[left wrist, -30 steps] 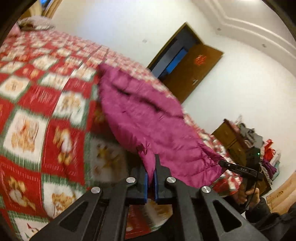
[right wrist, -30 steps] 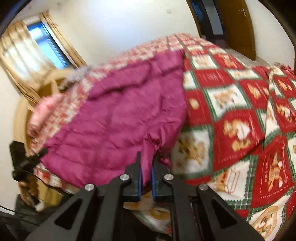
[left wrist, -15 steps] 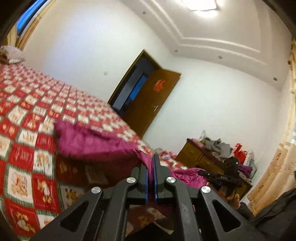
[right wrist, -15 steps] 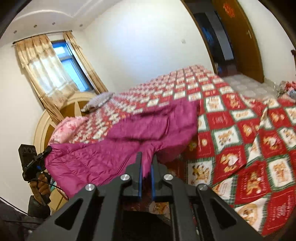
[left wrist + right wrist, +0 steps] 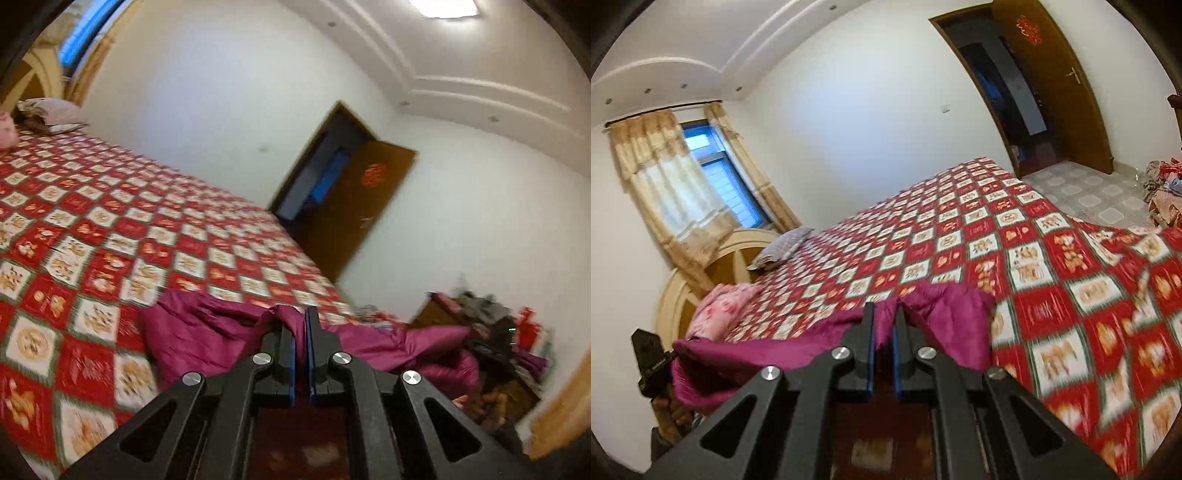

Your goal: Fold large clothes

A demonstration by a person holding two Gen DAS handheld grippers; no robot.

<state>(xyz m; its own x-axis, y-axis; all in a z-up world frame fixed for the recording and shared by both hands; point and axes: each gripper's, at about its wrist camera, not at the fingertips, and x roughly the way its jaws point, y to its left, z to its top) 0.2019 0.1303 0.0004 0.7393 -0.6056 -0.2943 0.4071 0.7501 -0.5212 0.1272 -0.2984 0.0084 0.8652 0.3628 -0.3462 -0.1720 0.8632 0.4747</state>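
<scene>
A large magenta quilted jacket [image 5: 199,332] hangs stretched between my two grippers, lifted over the near edge of the bed. My left gripper [image 5: 300,325] is shut on one edge of the jacket, the cloth pinched between its blue pads. In the right wrist view the same jacket [image 5: 945,314] bunches around my right gripper [image 5: 882,321], which is shut on its other edge. The jacket's lower part is hidden behind both grippers. The other gripper [image 5: 650,358] shows at far left, holding the jacket's far end.
The bed carries a red, white and green patterned quilt [image 5: 110,236]. Pillows [image 5: 783,247] and a pink bundle [image 5: 720,310] lie at the headboard. A brown door [image 5: 362,206] stands open. A cluttered dresser [image 5: 491,325] stands at the right. Tiled floor [image 5: 1082,188] lies past the bed.
Both grippers have risen together, lifting the jacket off the quilt. It lay spread flat on the bed a second ago; now only its top edge shows, bunched at the fingers.
</scene>
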